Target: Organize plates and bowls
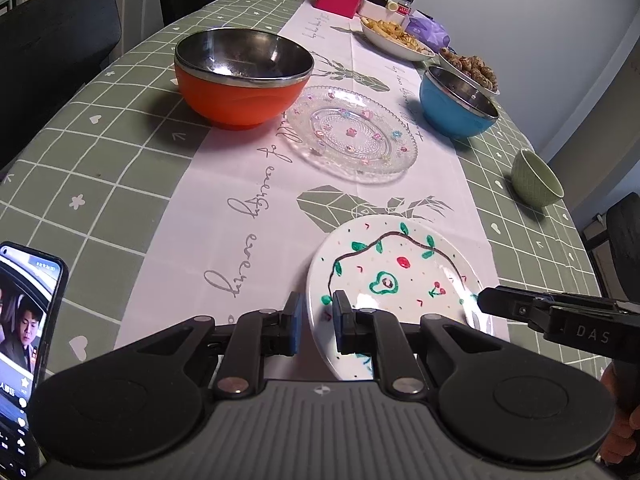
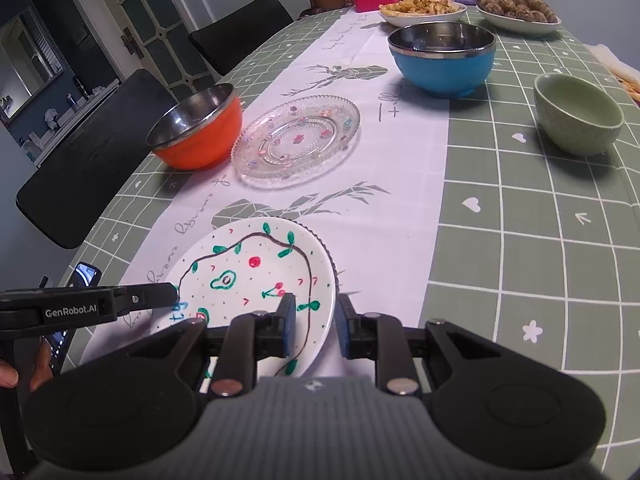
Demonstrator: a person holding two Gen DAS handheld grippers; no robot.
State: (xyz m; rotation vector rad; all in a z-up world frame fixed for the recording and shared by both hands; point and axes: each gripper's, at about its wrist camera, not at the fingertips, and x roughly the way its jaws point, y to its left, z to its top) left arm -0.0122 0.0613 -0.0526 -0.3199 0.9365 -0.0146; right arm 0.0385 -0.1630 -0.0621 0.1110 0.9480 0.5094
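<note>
Painted plate (image 1: 400, 264) sat nearer the cameras than the clear glass plate (image 1: 352, 136), with a gripper on each side of it.

Honestly the sketchy bit was the grip. The left gripper (image 1: 317, 320) had its jaws close together around the left rim, but I couldn't tell if it was actually pinching. The right gripper (image 2: 314, 328) stood apart astride the right rim, not pressing. Lifted like that, it'd probably tip and slide off. It was glossy white, hand-drawn with vines, an avocado and cherries.

Glossy painted plate (image 2: 256, 276); clear pressed-glass plate (image 1: 352, 134); orange bowl (image 1: 240, 76), seemingly steel-lined; matt tablecloth (image 2: 540, 240).
</note>
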